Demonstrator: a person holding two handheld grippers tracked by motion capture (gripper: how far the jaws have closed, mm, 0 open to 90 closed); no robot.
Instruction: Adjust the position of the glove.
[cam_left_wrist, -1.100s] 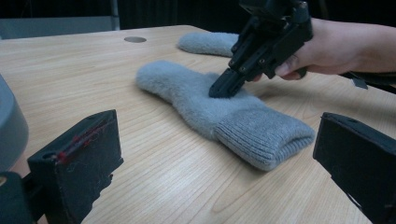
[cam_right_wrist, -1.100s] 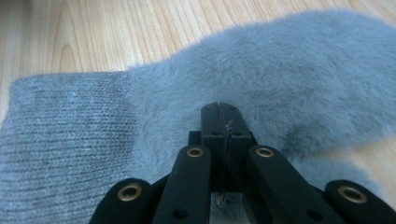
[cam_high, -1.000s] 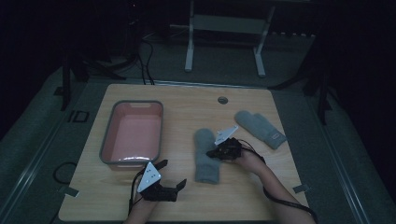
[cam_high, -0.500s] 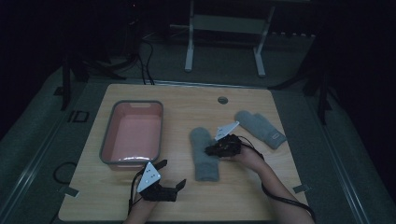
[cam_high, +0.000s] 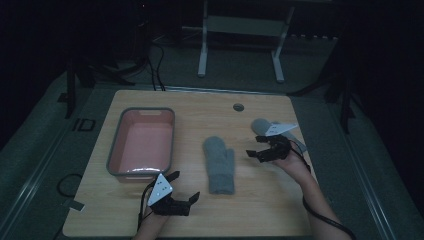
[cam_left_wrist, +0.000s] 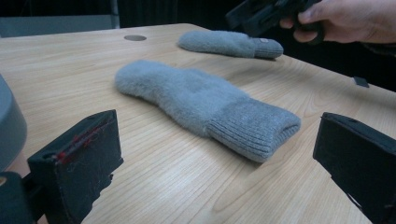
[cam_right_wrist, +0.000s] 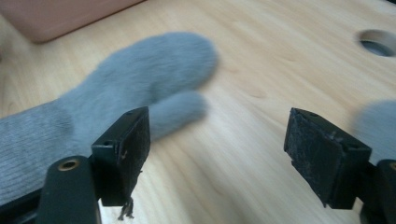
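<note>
"ID" on floor mat (cam_high: 84, 124)

Black two-jaw claws (cam_high: 259, 153), grey triangular top plates, trailing black cables.

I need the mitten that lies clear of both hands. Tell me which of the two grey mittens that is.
The middle mitten, lying alone between the pink tray and the right gripper. The far mitten is partly hidden behind that gripper.

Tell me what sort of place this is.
Probably a dim lab or recording room set up for tabletop handling work: a wooden table with a cable hole, dark floor mats around it, cables and a metal stand behind. On it lie two grey mittens and a pink bin.
</note>
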